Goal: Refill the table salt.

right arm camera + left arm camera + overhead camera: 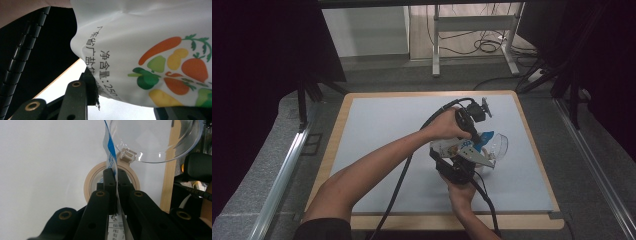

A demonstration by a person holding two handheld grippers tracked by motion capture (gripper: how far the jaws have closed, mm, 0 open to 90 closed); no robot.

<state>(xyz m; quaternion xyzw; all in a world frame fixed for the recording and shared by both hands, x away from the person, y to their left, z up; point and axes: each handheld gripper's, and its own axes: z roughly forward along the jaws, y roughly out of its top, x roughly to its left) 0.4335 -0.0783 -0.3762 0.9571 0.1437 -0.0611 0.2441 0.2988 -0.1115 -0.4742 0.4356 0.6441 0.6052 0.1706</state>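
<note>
Left tongs (116,185) clamped packet (110,152) edge above tape roll (89,182), clear bowl (160,142) beyond; right tongs (120,100) gripped printed packet; high view showed grey surface (377,130)

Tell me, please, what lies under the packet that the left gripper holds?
A roll of tape lies flat on the table beneath the packet; its core is hidden behind the jaws.
</note>
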